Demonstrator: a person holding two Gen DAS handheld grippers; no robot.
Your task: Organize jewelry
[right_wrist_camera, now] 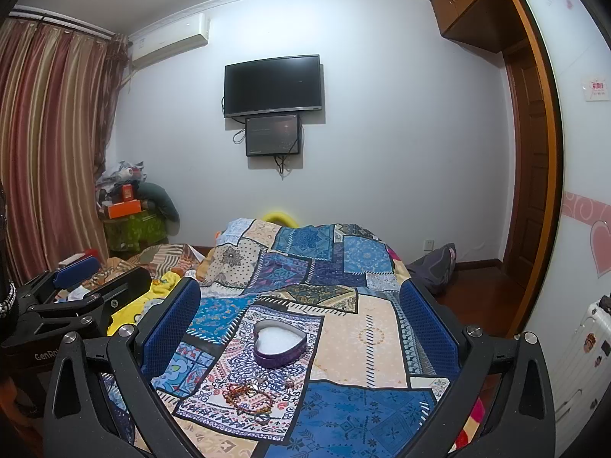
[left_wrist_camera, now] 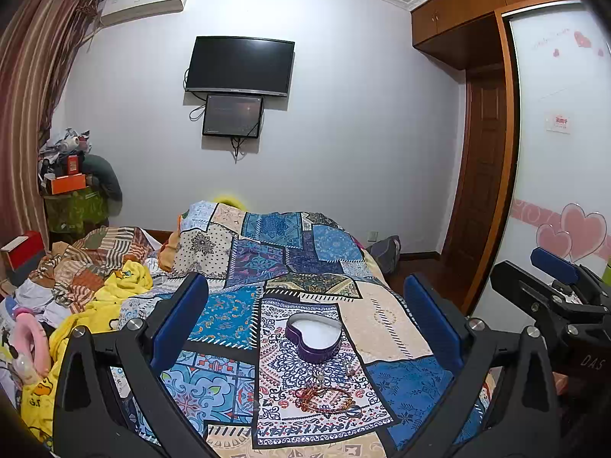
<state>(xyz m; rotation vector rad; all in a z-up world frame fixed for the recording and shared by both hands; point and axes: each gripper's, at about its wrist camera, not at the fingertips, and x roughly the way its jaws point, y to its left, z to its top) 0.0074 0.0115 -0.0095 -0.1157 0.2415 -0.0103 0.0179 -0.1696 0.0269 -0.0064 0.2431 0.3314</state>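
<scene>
A purple heart-shaped tin (left_wrist_camera: 314,337) with a white lining sits open on the patchwork bedspread (left_wrist_camera: 397,328). It also shows in the right wrist view (right_wrist_camera: 280,346). A small heap of beaded bracelets (left_wrist_camera: 324,399) lies just in front of it, and shows in the right wrist view (right_wrist_camera: 248,397) too. A few small pieces (left_wrist_camera: 349,369) lie between heap and tin. My left gripper (left_wrist_camera: 305,313) is open and empty above the bed, well back from the tin. My right gripper (right_wrist_camera: 301,320) is open and empty, likewise held back.
Crumpled clothes and a yellow garment (left_wrist_camera: 114,294) are piled on the bed's left side. A dark bag (right_wrist_camera: 435,267) lies on the floor at the right. A wardrobe (left_wrist_camera: 557,152) stands right; a TV (left_wrist_camera: 240,65) hangs on the far wall.
</scene>
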